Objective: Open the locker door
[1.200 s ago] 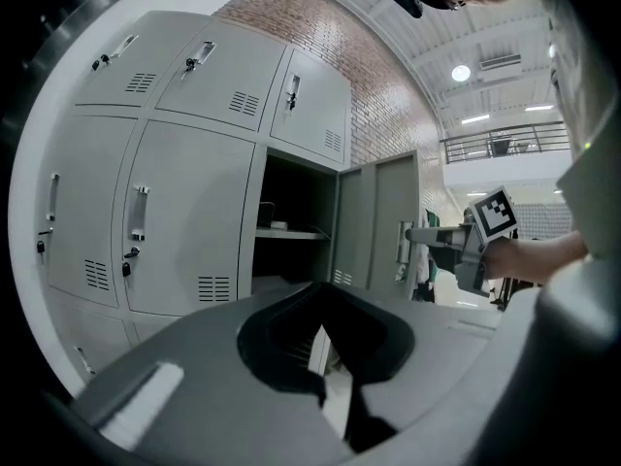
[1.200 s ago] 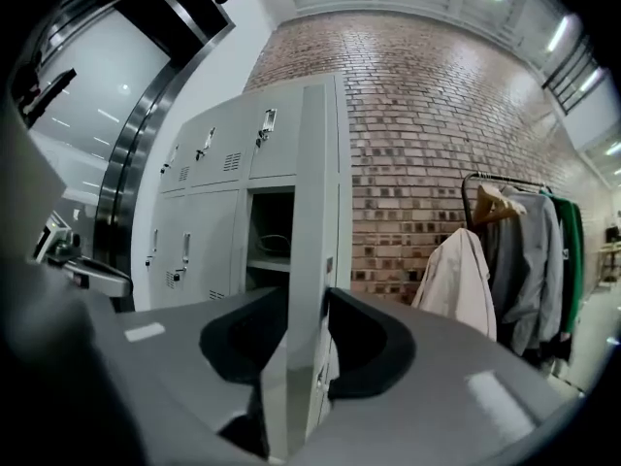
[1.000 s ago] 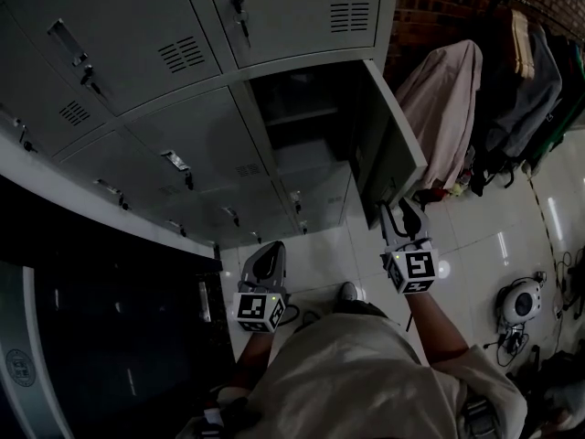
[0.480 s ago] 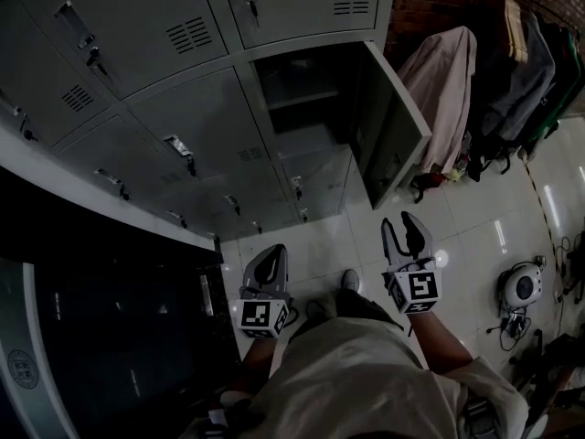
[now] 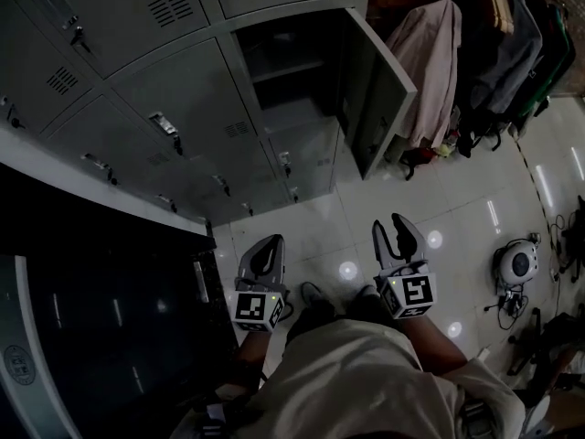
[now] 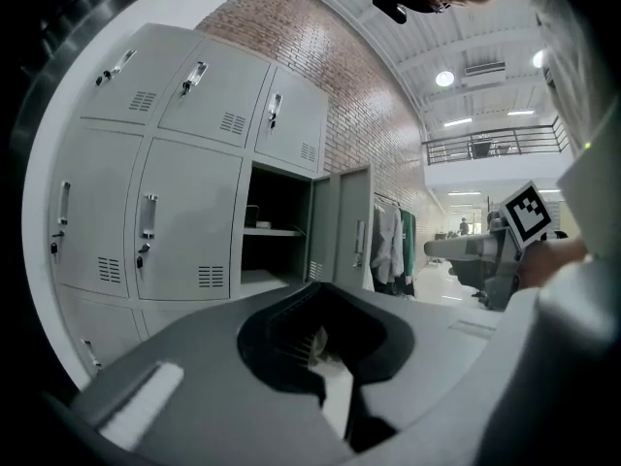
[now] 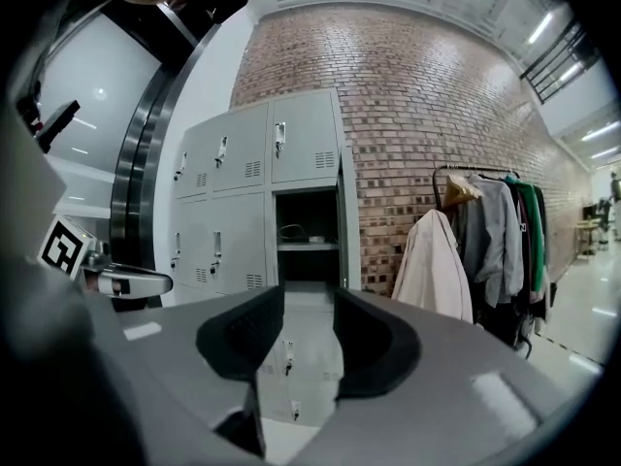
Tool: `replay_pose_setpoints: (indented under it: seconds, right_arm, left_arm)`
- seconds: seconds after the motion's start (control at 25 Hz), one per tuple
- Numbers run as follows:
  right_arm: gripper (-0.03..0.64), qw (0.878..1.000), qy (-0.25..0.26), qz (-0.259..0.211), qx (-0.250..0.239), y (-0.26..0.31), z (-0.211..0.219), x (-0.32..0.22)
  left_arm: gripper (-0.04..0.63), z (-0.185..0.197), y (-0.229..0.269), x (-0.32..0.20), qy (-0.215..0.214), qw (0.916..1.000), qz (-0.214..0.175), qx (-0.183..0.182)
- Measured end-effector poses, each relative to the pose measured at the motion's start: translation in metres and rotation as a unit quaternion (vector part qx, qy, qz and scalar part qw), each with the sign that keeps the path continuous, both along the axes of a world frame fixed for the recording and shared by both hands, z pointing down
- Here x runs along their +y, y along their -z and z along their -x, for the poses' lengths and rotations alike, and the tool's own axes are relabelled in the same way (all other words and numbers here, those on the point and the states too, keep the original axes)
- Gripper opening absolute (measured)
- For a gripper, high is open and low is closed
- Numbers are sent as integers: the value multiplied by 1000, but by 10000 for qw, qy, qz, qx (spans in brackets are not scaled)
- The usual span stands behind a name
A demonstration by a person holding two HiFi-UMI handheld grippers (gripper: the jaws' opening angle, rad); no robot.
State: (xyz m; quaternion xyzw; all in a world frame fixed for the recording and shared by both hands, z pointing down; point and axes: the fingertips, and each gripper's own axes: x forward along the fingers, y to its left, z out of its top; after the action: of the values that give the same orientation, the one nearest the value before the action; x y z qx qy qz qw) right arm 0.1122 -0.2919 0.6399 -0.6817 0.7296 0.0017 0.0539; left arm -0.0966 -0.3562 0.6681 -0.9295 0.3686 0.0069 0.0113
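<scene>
Grey left gripper [image 5: 267,243] and right gripper [image 5: 393,223] carry black-and-white marker cubes [image 5: 257,308]; shirt [image 5: 366,382] is pale.

We see our left gripper [image 6: 318,289], jaws together and empty, below the open locker door [image 6: 351,223]; coats [image 6: 388,246] hang right of that door.
</scene>
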Motion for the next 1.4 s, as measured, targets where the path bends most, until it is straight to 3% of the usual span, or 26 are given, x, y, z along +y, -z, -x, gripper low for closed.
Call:
replay_pose_setpoints:
  seconds: [0.24,0.52,0.68,0.8,1.04,1.4]
  right_arm:
    - [141,9990,279,-333,-56,56,-13,56]
    - [140,9972,430,-616,39,101,-70,161]
    - [140,9980,516,-374,52,95,-85,192]
    - [133,9958,618,-673,7,102,-85,214]
    - [121,9940,912,-594,-49,96,-77,267]
    - [83,9926,1087,-510,-177,71,-67,326]
  left_arm:
    - [46,-9,48,55,293,9994,-188,-84]
    - [46,-70,73,127,385,9991,-164,-15]
    - [46,-84,84,165,496,9984,-267,45]
    - [46,-88,85,200,587,9979,-271,-5]
    - [46,-94,89,272,669,9972,-331,-55]
    - [46,-85,58,347,697,9975,-104,-6]
